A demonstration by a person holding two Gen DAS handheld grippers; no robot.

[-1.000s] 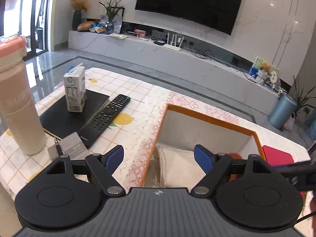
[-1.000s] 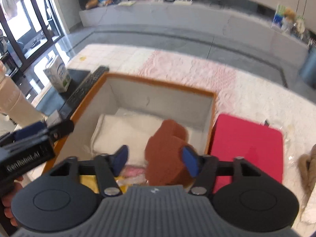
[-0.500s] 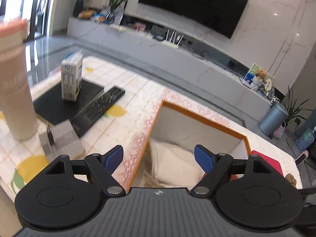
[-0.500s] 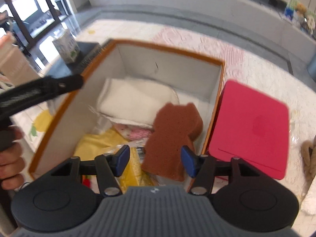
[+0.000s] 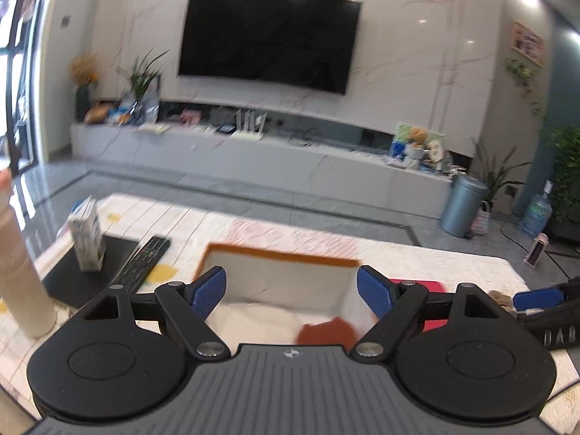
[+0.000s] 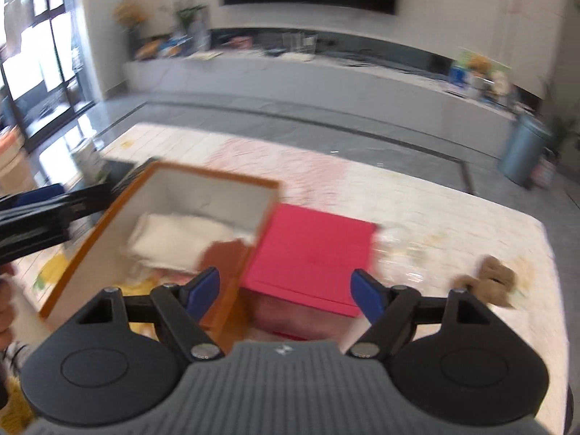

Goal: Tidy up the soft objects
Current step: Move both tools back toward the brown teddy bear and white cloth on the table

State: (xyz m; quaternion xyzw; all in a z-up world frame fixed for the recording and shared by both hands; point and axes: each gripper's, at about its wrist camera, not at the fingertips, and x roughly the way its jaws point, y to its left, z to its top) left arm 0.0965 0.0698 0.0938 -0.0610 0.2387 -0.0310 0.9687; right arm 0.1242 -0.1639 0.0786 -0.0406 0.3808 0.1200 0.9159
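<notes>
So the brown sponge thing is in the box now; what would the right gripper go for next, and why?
Probably swing right toward the tan plush toy: it lies loose on the table, outside the orange box, and the right gripper, jaws opening, holds nothing.

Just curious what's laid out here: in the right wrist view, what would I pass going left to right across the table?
Left gripper → orange-rimmed box, holding a white cloth and a brown sponge → red lid → brown plush toy.

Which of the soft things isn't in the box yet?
The fuzzy tan toy lying on the table, right of the red lid. The white cloth and the brown sponge are already inside the orange box.
</notes>
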